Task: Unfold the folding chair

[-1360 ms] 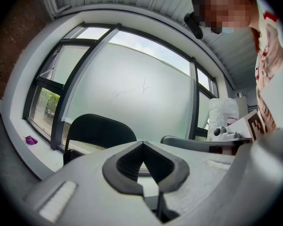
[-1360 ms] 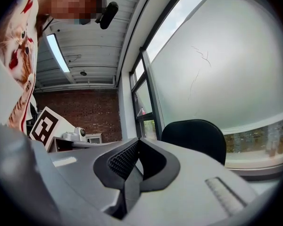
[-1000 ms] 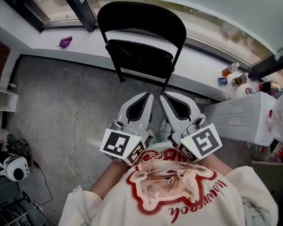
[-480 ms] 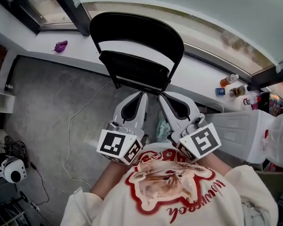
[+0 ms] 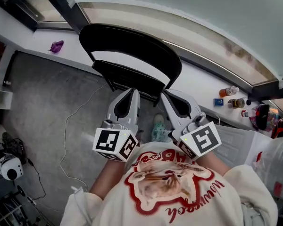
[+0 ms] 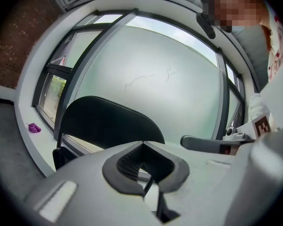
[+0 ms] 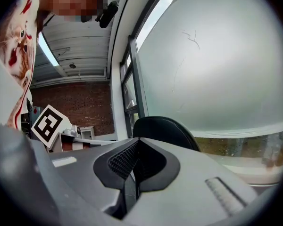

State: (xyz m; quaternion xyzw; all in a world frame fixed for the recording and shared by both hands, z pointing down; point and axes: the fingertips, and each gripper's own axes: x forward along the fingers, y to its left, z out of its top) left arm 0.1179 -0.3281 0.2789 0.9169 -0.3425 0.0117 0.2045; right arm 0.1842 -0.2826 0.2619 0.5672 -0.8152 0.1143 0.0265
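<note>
Folding chair [image 5: 132, 40] against white sill [image 5: 33, 36] edge, grey floor [image 5: 52, 102] open leftward.

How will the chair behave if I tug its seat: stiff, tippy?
Chair looks rigid, with thin tube frame, so probably little flex. It stands folded by the sill, so a tug may tip or slide it. The seat likely pivots.

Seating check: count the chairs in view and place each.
1: a black folding chair against the white window ledge, top centre of the head view. More could stand outside the frame.
</note>
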